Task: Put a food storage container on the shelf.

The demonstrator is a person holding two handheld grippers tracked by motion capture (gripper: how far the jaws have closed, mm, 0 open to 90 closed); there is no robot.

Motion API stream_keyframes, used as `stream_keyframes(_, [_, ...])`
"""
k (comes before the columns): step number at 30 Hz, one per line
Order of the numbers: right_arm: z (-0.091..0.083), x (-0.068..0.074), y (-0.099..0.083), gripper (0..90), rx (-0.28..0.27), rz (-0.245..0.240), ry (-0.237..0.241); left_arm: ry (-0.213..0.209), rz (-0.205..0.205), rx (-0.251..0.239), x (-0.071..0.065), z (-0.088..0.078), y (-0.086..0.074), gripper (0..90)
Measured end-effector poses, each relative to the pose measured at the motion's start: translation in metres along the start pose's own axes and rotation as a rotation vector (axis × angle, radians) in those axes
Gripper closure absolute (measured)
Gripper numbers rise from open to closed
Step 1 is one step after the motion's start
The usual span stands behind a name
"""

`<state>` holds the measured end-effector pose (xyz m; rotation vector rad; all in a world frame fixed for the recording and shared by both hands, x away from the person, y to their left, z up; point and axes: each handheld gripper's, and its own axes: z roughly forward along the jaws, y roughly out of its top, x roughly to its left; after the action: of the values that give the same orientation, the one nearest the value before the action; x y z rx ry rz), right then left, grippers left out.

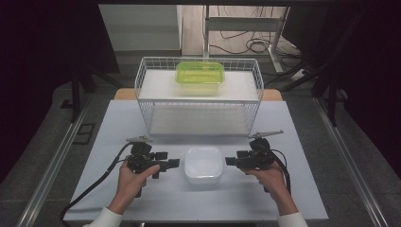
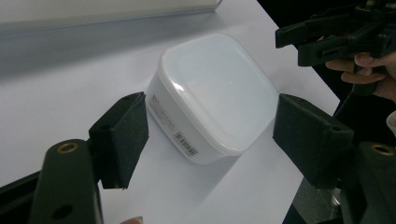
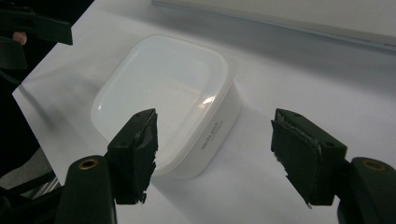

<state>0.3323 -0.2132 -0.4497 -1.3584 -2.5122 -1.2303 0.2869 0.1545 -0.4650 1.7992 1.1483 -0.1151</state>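
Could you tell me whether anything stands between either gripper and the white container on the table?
Nothing visible does. The white container sits alone on the table, with bare surface between it and the open left gripper and open right gripper.

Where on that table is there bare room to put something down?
Bare table lies left of the left gripper and right of the right gripper, plus a strip between the white tub and the wire rack. It is crowded in the middle, with both open grippers flanking the tub.

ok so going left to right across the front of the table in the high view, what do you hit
left gripper → white lidded container → right gripper
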Motion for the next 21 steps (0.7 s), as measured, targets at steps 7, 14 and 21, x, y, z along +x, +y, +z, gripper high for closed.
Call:
stream_keyframes(7, [0.006, -0.004, -0.004, 36.3, -0.006, 0.036, 0.015, -0.039, -0.081, 0.035, 0.006, 0.021, -0.003, 29.0])
stream_keyframes(14, [0.018, -0.01, -0.006, 40.8, 0.007, 0.093, 0.062, -0.047, -0.146, 0.054, 0.012, 0.034, -0.005, 34.4])
stream_keyframes(21, [0.022, -0.013, -0.007, 46.8, -0.017, 0.132, 0.104, -0.085, -0.219, 0.064, 0.017, 0.044, -0.006, 42.7])
